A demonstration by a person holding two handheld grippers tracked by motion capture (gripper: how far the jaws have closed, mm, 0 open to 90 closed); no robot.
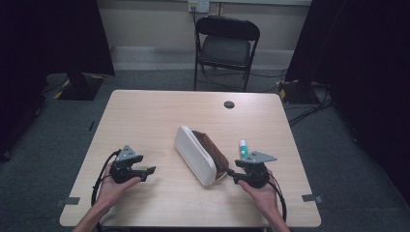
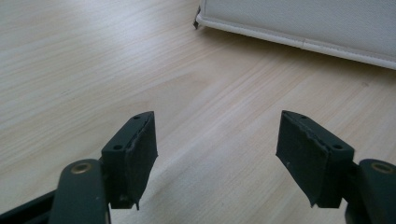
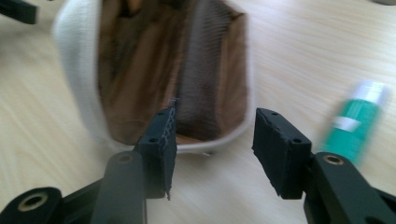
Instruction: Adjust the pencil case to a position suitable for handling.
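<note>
High view: left gripper (image 1: 145, 171) rests on the table (image 1: 145, 111), jaws spread, empty. Mid-table lies a white pouch (image 1: 195, 154), brown lining showing. Right gripper (image 1: 231, 172), jaws spread at its open end, green tube (image 1: 243, 149) beside.

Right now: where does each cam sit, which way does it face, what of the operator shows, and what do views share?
High view: above the person's side, facing forward and down at the table; forearms, left gripper, right gripper.
Left gripper view: on that gripper, low over the wood, facing the white pouch; own open jaws.
Right gripper view: faces the pouch's open brown inside; open jaws, green tube beside.
Shared: all three see the pouch.
</note>
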